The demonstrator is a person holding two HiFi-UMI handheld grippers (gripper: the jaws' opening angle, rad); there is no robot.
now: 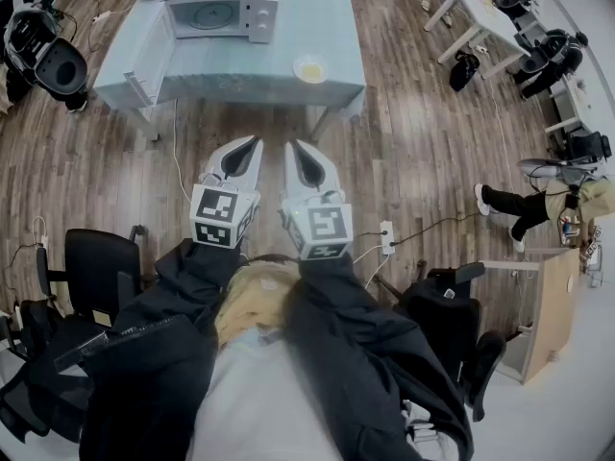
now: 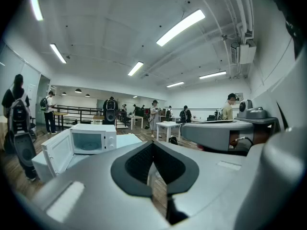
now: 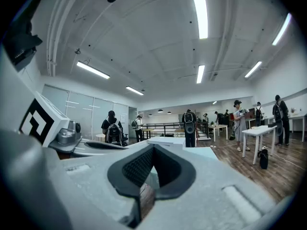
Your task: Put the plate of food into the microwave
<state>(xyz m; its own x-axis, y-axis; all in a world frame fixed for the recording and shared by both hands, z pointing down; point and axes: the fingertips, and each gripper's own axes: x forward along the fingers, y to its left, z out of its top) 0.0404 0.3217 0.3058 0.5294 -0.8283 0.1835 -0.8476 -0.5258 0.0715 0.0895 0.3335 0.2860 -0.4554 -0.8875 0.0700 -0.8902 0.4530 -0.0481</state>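
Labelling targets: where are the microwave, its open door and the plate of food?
microwave [image 1: 213,14], head view, open cavity
microwave door [image 2: 57,152], left gripper view, inner panel
plate of food [image 1: 309,68], head view, its middle

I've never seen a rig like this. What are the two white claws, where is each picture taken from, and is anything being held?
There is no robot here. A person holds a hand-held gripper in each hand, each carrying a cube with square markers. The head view comes from a camera on the person's head, looking down. It shows the left hand-held gripper and the right hand-held gripper side by side above a wooden floor. The other two views come from cameras riding on each gripper, looking along its jaws. On both, the jaws are together with nothing between them. Ahead, a pale blue table bears a microwave with its door swung open. A plate of food sits further right in the head view.
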